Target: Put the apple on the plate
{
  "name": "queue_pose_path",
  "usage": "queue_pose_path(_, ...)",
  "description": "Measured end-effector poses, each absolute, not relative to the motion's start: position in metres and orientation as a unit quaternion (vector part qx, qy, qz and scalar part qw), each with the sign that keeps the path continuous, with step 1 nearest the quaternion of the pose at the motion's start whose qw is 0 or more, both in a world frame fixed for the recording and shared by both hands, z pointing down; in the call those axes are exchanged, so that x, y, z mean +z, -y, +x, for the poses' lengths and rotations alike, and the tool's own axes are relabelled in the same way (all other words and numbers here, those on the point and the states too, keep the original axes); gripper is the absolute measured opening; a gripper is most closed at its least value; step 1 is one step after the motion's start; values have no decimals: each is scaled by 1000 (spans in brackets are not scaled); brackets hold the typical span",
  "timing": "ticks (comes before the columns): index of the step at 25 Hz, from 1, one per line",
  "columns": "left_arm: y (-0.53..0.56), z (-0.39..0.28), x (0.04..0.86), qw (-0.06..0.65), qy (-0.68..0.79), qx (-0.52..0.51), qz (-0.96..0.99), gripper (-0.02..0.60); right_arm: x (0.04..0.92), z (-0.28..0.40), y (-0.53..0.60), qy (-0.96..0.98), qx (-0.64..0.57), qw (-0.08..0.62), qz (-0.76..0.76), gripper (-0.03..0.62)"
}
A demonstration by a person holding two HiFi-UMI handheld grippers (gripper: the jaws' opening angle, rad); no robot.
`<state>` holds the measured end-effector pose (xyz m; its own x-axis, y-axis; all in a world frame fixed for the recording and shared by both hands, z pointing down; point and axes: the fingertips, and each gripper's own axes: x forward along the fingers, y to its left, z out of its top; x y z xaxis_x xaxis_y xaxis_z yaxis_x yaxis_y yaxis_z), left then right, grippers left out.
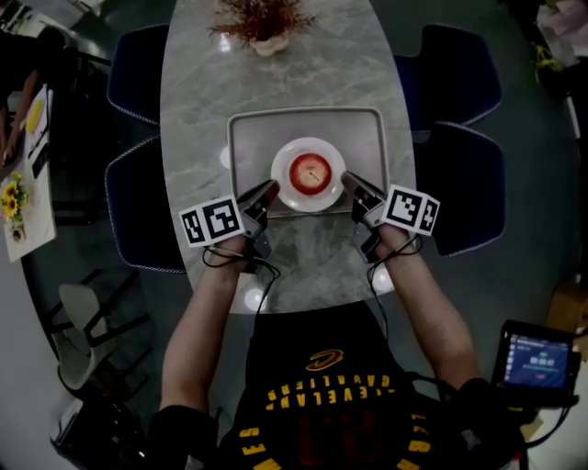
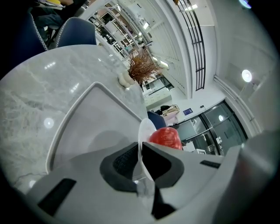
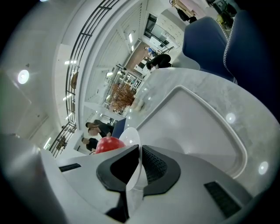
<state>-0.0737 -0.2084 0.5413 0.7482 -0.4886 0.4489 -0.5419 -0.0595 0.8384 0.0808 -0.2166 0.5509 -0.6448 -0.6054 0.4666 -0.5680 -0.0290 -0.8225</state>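
Note:
A red apple (image 1: 310,173) sits in the middle of a small white plate (image 1: 287,190), over a grey tray (image 1: 248,138) on the marble table. My left gripper (image 1: 266,193) is shut on the plate's left rim, and my right gripper (image 1: 351,184) is shut on its right rim. In the left gripper view the plate (image 2: 145,129) shows edge-on between the pads of the left gripper (image 2: 141,159), with the apple (image 2: 166,138) just behind. In the right gripper view the plate (image 3: 130,136) is pinched the same way by the right gripper (image 3: 139,164), the apple (image 3: 109,144) to its left.
A dried plant in a white vase (image 1: 266,27) stands at the table's far end. Blue chairs (image 1: 138,78) (image 1: 459,83) flank the table on both sides. A device with a lit screen (image 1: 537,363) is at my lower right. The tray's raised rim (image 2: 65,122) (image 3: 218,118) surrounds the plate.

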Motion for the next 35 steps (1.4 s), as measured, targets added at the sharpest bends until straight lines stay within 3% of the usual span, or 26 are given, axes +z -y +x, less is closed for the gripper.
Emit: queue_pose_path(35,241,-68,608,612,346,89,706,32,613,86,247,-684,-571,-68,-449,32)
